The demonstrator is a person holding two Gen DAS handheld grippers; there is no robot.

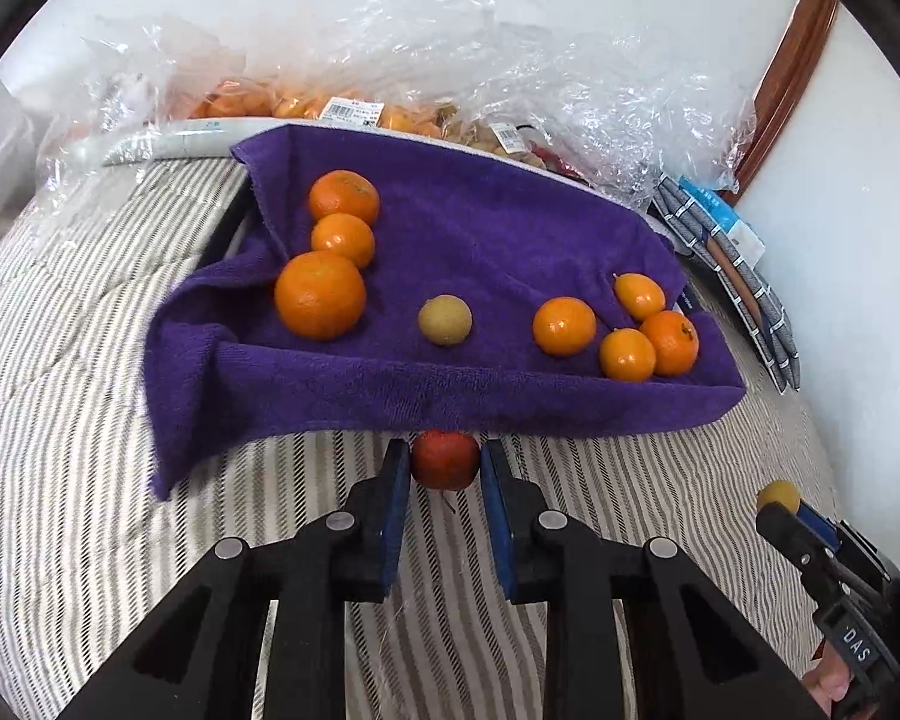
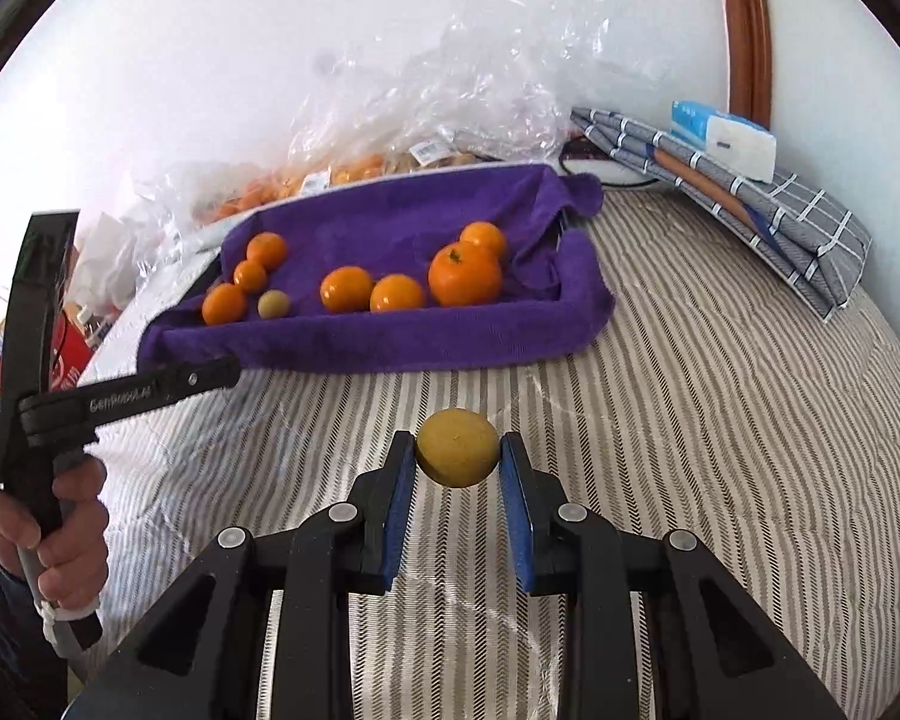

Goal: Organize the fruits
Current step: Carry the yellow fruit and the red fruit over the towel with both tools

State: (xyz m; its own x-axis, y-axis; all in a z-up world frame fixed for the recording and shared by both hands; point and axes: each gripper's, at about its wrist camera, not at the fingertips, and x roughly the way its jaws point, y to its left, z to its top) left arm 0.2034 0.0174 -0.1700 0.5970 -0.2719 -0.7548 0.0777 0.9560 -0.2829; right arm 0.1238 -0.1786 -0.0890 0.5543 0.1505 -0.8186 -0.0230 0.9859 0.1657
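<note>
My left gripper (image 1: pixel 445 461) is shut on a small red fruit (image 1: pixel 445 459), held just short of the front edge of the purple towel-lined tray (image 1: pixel 510 408). My right gripper (image 2: pixel 457 450) is shut on a small yellow-green fruit (image 2: pixel 457 447) above the striped bedding; that fruit (image 1: pixel 779 495) also shows at the far right of the left wrist view. On the purple towel (image 2: pixel 390 342) lie three oranges (image 1: pixel 320 294) at the left, a small tan fruit (image 1: pixel 444 319) in the middle and several orange fruits (image 1: pixel 564 326) at the right.
Clear plastic bags of fruit (image 1: pixel 354 111) lie behind the tray against the white wall. A folded checked cloth with a blue-white box (image 2: pixel 723 141) sits at the right. Striped bedding (image 2: pixel 720 390) spreads in front. A person's hand (image 2: pixel 60 534) grips the left tool's handle.
</note>
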